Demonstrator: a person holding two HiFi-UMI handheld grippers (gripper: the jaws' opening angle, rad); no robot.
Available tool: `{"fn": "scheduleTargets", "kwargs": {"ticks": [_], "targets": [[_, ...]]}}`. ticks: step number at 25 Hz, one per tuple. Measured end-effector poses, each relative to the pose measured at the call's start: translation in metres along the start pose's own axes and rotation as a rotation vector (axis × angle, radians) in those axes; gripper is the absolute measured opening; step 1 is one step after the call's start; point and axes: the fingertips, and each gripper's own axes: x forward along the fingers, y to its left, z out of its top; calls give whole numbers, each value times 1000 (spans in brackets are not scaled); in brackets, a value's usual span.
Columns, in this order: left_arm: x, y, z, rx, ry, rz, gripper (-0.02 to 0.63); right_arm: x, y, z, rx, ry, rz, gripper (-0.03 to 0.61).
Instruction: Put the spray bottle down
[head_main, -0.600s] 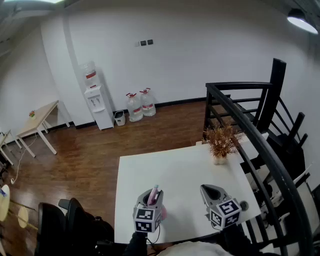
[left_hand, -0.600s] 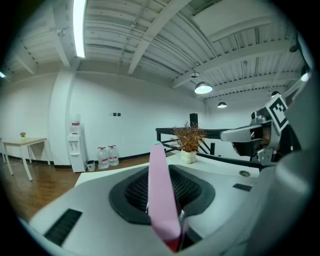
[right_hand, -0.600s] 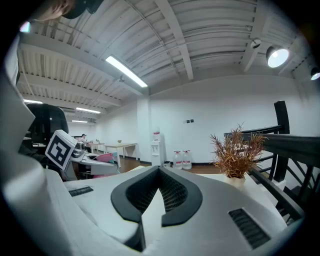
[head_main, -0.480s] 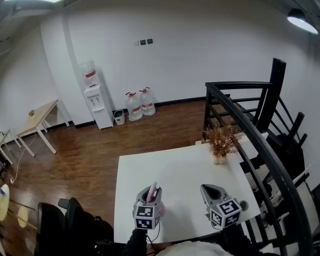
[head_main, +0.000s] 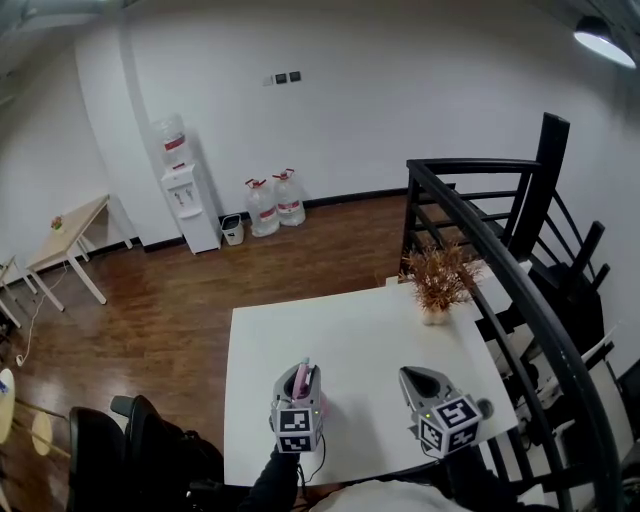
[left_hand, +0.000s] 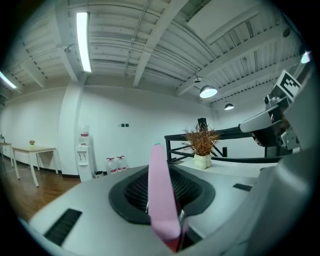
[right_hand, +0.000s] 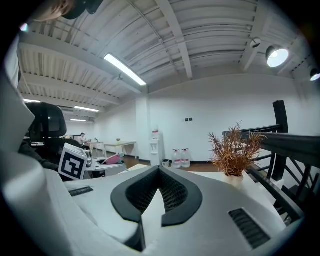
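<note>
My left gripper (head_main: 302, 376) hovers over the near part of the white table (head_main: 350, 325), shut on a slim pink spray bottle (head_main: 303, 379). In the left gripper view the pink bottle (left_hand: 161, 195) stands upright between the dark pads, its pale tip on top. My right gripper (head_main: 418, 381) hangs to the right of it at about the same height, shut with nothing in it. In the right gripper view its dark pads (right_hand: 175, 200) meet, and the left gripper (right_hand: 97, 169) with the pink bottle (right_hand: 113, 159) shows at the left.
A dried plant in a white pot (head_main: 437, 288) stands at the table's far right corner. A black stair railing (head_main: 500, 270) runs along the right side. A black office chair (head_main: 120, 450) sits at the near left. A water dispenser (head_main: 188, 205) and water jugs (head_main: 274, 203) stand by the far wall.
The left gripper with the pink bottle has shifted slightly away from me over the table. The right gripper has hardly moved. The head view has tilted a little.
</note>
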Motion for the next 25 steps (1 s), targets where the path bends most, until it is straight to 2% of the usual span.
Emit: {"fn": "scheduleTargets", "kwargs": {"ticks": [7,11,25], "targets": [[6,-5,-9,27,24,5,117,-2,-3,-3,3,5,-9,-26],[8,-7,-10,55,9,5,117,0,-3,-4,5,8,-10,-26],[4,-6,-12,42,-11,5,129,0,-2,-6,7,13,-8,-26]]}}
